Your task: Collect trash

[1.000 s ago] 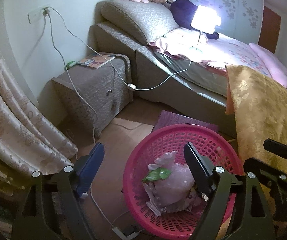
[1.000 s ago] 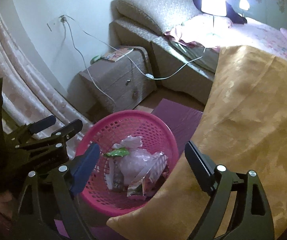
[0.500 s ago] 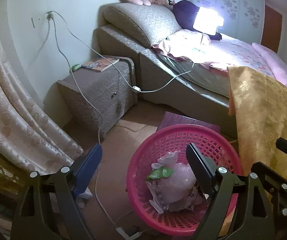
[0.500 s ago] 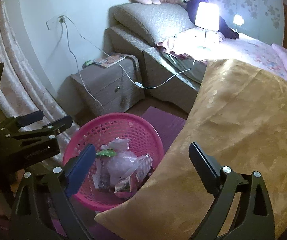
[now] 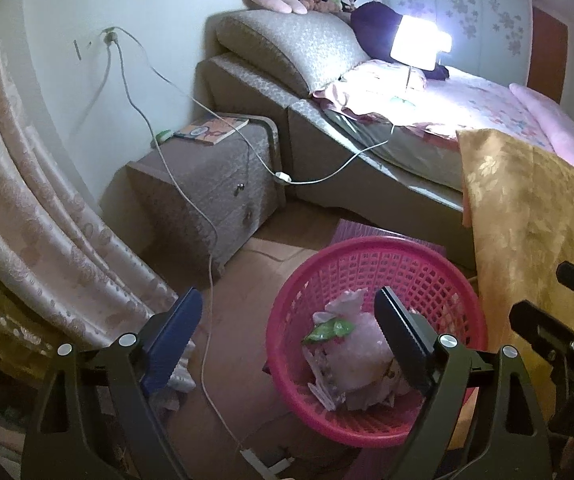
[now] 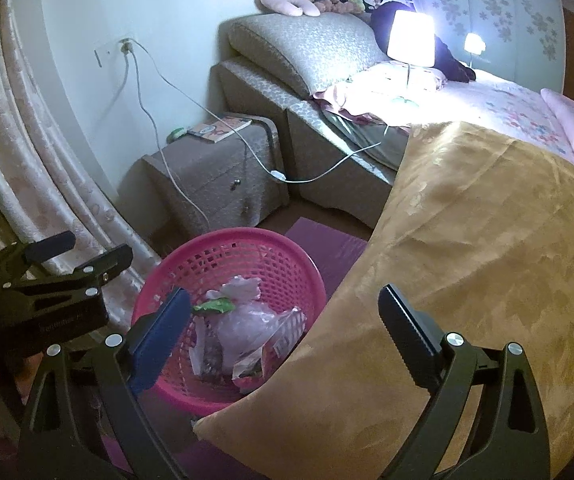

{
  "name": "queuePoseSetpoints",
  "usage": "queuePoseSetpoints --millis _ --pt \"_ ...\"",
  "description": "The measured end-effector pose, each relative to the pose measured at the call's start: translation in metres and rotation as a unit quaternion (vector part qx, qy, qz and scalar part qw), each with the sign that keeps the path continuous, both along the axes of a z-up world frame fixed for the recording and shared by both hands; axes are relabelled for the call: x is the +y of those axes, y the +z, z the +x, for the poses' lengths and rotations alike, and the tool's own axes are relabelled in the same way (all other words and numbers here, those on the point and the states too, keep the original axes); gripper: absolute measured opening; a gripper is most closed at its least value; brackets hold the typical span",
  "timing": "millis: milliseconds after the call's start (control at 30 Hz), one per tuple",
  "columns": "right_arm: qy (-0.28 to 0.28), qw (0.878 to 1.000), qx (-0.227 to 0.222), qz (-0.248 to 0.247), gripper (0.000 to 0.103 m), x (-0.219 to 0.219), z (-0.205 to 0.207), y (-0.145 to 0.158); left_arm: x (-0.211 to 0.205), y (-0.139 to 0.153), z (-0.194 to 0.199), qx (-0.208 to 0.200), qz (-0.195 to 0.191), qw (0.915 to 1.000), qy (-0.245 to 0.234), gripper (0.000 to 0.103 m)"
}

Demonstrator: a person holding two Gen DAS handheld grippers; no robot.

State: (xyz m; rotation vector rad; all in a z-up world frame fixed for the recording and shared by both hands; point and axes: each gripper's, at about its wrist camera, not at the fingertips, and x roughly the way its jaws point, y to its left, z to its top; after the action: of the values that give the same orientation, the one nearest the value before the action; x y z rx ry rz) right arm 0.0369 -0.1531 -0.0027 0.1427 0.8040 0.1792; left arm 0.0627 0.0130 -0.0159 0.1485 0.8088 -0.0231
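A pink mesh basket [image 5: 407,276] stands on the floor and holds a pale pink plastic bag [image 5: 363,352], a green wrapper [image 5: 327,330] and torn paper. My left gripper [image 5: 287,300] hovers open above its near-left rim with nothing between the fingers. Pale crumpled scraps [image 5: 181,378] lie on the floor under its left finger. In the right wrist view the same basket [image 6: 227,236] sits low left, and my right gripper [image 6: 283,296] stands open over its rim and the golden cloth, empty.
A golden cloth [image 6: 487,240] hangs at the right, overlapping the basket's edge. A nightstand [image 5: 207,184] with a book stands behind it, beside the bed [image 5: 367,168] with its lit lamp. A white cable [image 5: 211,280] runs down to a power strip [image 5: 263,460]. A curtain [image 5: 27,220] fills the left.
Both views have drawn back slightly from the basket, showing more floor and wall. The right gripper's jaws have spread a little wider. The trash in the basket lies as before.
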Motion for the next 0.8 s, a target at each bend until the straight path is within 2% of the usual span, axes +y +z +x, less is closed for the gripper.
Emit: queuePoseSetpoints --millis 433,800 --pt "0.006 1.000 -0.020 -0.002 0.092 0.006 -0.016 0.012 0.011 0.007 -0.029 -0.015 0.002 0.9997 0.021 0.089" --pt "0.007 0.999 -0.046 -0.009 0.092 0.009 -0.035 0.025 0.018 0.016 -0.040 -0.041 -0.015 0.9985 0.033 0.092"
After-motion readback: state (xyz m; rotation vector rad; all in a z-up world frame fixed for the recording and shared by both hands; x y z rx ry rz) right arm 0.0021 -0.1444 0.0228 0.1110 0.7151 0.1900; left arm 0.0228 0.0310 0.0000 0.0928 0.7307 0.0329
